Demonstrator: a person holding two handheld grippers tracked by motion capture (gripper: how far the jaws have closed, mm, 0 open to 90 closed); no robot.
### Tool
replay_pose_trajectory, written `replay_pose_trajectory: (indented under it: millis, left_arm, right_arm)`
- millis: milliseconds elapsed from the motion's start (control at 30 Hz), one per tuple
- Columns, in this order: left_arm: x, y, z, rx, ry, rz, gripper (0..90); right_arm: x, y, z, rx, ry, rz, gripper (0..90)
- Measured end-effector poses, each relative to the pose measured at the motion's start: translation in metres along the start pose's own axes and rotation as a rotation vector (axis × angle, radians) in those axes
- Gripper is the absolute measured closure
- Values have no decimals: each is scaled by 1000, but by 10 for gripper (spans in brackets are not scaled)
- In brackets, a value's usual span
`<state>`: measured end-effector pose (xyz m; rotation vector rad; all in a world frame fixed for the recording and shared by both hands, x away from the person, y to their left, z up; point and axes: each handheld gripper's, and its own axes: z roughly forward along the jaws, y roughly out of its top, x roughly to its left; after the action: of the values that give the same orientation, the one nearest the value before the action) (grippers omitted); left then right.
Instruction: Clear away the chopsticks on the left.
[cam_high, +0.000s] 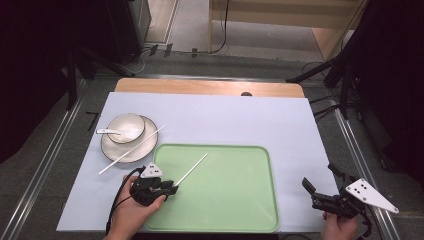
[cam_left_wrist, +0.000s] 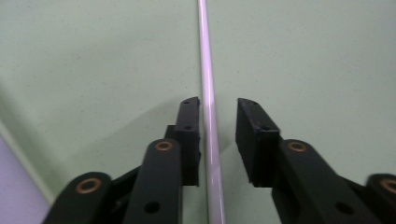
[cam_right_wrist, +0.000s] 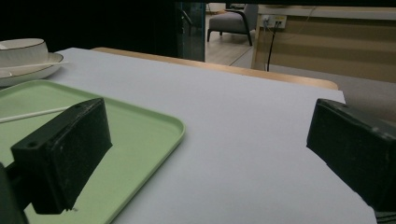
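Tray (cam_high: 235, 200) at table's (cam_high: 280, 120) near edge, 1 chopstick (cam_high: 192, 168) in it; plate (cam_high: 112, 150) behind-left, bearing bowl (cam_high: 131, 122).

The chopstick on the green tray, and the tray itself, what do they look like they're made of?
Chopstick: probably plastic or melamine, white, smooth, faintly glossy. Green tray: likely moulded plastic, matte with fine speckle, rounded raised rim.

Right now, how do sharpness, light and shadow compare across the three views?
High view: even light on the tray, dark surroundings, slightly soft. Left gripper view: the chopstick casts a faint shadow beside the left tongs, and the near linkages blur. Right gripper view: dim, right tongs out of focus, table edge sharper.
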<state>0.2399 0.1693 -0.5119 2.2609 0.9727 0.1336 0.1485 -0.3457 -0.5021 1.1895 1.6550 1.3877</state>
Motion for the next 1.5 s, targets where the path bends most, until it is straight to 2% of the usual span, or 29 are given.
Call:
replay_pose_trajectory:
  millis: [33,100,133,200,233,267,300,333,367,400,433,500,533,567,600,633,833,900,1067,1133,1233,1267,1500]
  left_arm:
    - [0,0,0,0,0,0,657]
    - [5,5,-5,-71,-31,-40,656]
    - [5,5,-5,-71,-31,-40,657]
    - [3,14,-7,-139,-25,-39,665]
    - [1,18,-5,-150,-17,-27,704]
    - [-3,24,0,-150,-14,-4,763]
    - [-10,33,13,-117,-7,44,888]
    - [-10,33,13,-117,-7,44,900]
    - [-15,37,23,-84,9,71,900]
    - [-17,38,29,-71,14,82,900]
    - [-21,39,41,-30,44,93,900]
    - [-21,39,43,-28,51,97,900]
    - [-19,40,41,-21,87,85,900]
    - [-19,40,41,-21,87,85,900]
    - [-17,39,39,-16,113,81,900]
    - [-9,37,35,-21,125,40,900]
    - [12,25,20,-34,162,-38,900]
    - [23,17,11,-35,156,-73,900]
    - [31,7,1,-36,162,-95,900]
    - [33,5,-1,-40,142,-100,900]
    - [32,6,-1,-39,151,-85,900]
    - [31,6,0,-38,141,-78,900]
    - [30,6,1,-42,138,-76,890]
  right_arm:
    - [0,0,0,0,0,0,1]
    - [-1,0,-1,1,-2,2,1]
    - [-1,0,-1,3,-6,3,1]
    - [-1,0,-1,0,-13,2,1]
    - [-2,0,-1,-3,-13,6,1]
    - [-3,0,-1,-5,-9,7,1]
    - [-4,-1,0,0,-12,17,1]
    - [-4,-1,0,0,-12,17,1]
    - [-4,-1,1,0,-11,17,1]
    - [-4,-1,2,2,-7,20,1]
    - [-3,-1,1,1,-7,12,1]
    - [-1,-1,0,2,-3,5,1]
    - [0,-1,0,5,-2,2,1]
    - [0,-1,0,5,-2,2,1]
    - [0,-1,0,7,-1,0,1]
    - [-1,-2,-1,6,0,5,1]
    - [-2,-2,-1,5,1,5,1]
    - [-2,-2,-1,4,-1,7,1]
    - [-2,-2,1,4,0,10,1]
    - [-1,-1,1,5,1,9,1]
    - [-1,-1,1,3,3,4,1]
    - [-1,-1,1,4,3,5,1]
    - [-2,-1,1,4,2,7,1]
